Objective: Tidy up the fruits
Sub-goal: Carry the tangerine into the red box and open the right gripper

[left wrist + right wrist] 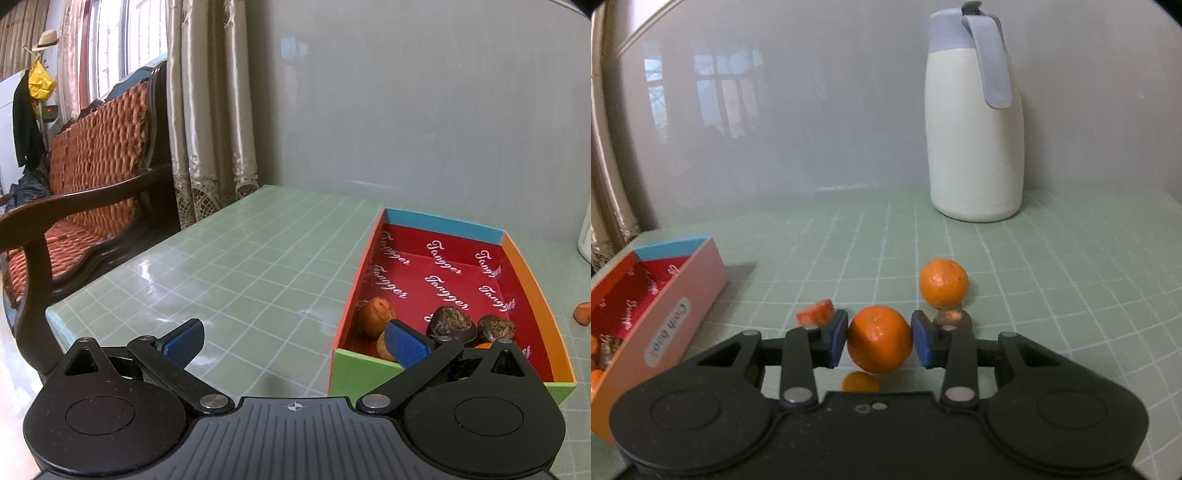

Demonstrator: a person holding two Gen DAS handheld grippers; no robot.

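Observation:
A colourful cardboard box (532,280) with a red lining holds a brown-orange fruit (375,312) and two dark round fruits (451,323). My left gripper (293,343) is open and empty, its right finger over the box's near left corner. In the right wrist view my right gripper (880,339) is shut on an orange (880,338) just above the table. A second orange (943,282) lies behind it. A small orange-red piece (815,312) lies to the left. The box (683,295) stands at the far left.
A white thermos jug (975,122) with a grey lid stands at the back right of the green gridded table (240,266). A wooden sofa (92,177) with an orange cushion stands off the table's left edge. A grey wall runs behind.

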